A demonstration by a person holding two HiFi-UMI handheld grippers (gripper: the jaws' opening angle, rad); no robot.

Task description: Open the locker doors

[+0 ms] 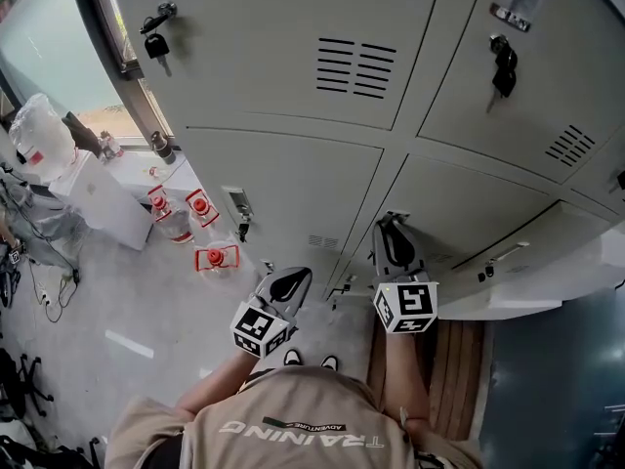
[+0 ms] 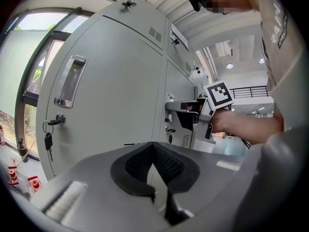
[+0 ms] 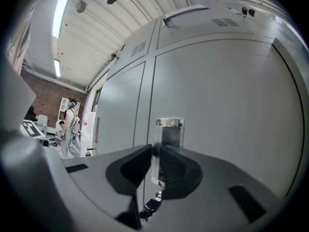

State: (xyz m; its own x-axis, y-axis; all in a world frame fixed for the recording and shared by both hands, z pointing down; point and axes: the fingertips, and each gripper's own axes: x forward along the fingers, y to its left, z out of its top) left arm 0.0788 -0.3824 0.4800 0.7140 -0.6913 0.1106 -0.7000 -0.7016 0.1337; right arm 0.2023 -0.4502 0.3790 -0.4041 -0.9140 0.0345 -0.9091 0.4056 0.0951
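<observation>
On the smooth grey locker door (image 3: 227,105), right gripper (image 3: 157,153) fingers are opening about the chrome recessed handle (image 3: 170,129)'s thin edge; left gripper (image 2: 153,148) fingers closed, empty.

The person wears a beige short-sleeved shirt (image 1: 293,428) with white lettering and a small dark patch; the shoes (image 1: 293,358), barely visible, look black-and-white.

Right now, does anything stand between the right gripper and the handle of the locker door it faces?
Nothing visible does. The right gripper is at the handle of the locker door. The handle's edge sits between its jaws, touching the pads, and the jaws are opening.
</observation>
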